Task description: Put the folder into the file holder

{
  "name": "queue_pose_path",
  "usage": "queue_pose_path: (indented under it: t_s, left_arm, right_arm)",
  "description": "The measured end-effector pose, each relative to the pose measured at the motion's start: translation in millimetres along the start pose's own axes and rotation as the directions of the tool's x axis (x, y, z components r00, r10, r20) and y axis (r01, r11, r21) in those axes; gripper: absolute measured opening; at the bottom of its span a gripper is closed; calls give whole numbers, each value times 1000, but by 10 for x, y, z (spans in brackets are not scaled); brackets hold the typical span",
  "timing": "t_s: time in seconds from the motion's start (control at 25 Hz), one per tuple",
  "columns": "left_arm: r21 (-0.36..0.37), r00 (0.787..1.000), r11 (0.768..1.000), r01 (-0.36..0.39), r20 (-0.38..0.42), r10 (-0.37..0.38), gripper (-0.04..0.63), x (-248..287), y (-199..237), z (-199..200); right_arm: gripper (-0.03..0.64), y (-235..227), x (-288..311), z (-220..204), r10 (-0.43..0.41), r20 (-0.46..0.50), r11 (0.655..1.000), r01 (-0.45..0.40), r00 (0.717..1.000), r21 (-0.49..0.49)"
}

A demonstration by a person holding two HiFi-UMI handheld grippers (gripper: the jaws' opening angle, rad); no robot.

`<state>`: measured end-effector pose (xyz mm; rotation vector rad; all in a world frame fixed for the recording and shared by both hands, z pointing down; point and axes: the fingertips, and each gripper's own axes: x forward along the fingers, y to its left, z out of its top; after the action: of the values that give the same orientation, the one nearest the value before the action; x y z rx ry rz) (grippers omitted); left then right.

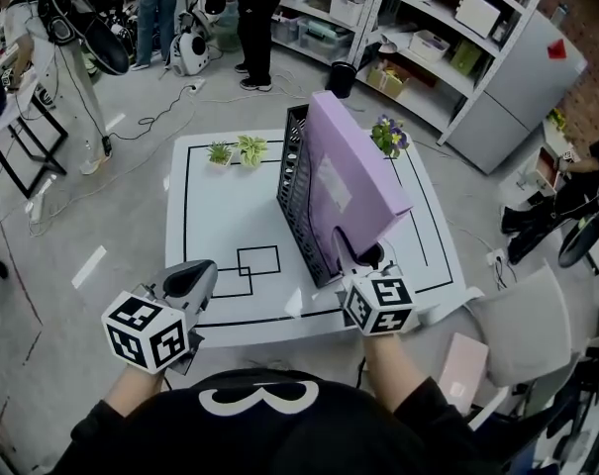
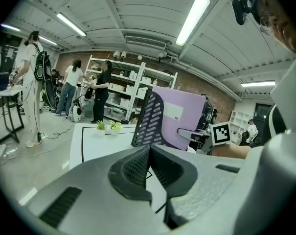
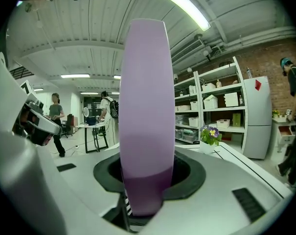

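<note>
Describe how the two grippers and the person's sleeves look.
The left gripper and the right gripper have light grey, rounded bodies with dark ribbed pads. Each carries a white cube with black square markers. The sleeves are black.

White table (image 1: 220,228): file holder (image 1: 295,188), potted plants (image 1: 250,149)

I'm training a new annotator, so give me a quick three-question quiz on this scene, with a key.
1. True or false: the left gripper holds the purple folder.
2. The right gripper is shut on: A) the purple folder B) a mug C) nothing.
3. Fill in: the black mesh file holder stands on the white ___.
Key: 1 false, its jaws are shut on nothing; 2 A; 3 table.
</note>
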<state>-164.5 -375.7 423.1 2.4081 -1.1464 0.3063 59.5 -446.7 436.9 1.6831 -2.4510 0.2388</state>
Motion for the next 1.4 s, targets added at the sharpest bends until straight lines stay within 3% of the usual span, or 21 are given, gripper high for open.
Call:
queue_pose_path:
  t_s: [0.4,0.64,0.92,1.4]
  left_arm:
    - [-10,1000,1000,3,17,-2,5,-110,-96,-21]
    - [-5,999,1000,26,26,-26,6,-104,-247,-25]
    - [-8,998,999,41,39,-41,6,-95,-346,-13]
    - [-3,992,993,121,30,-120,6,108,-651,32]
  right_arm:
    - [162,77,7,-177,-12,-59,997,8,998,-74]
    - [179,71,-31,-198,-23,-77,997,18,997,-70]
    - [265,103,-273,-201,32,-76,999,-34,997,-28]
    - [267,173,-858,75,187,-19,977,-184,982,109]
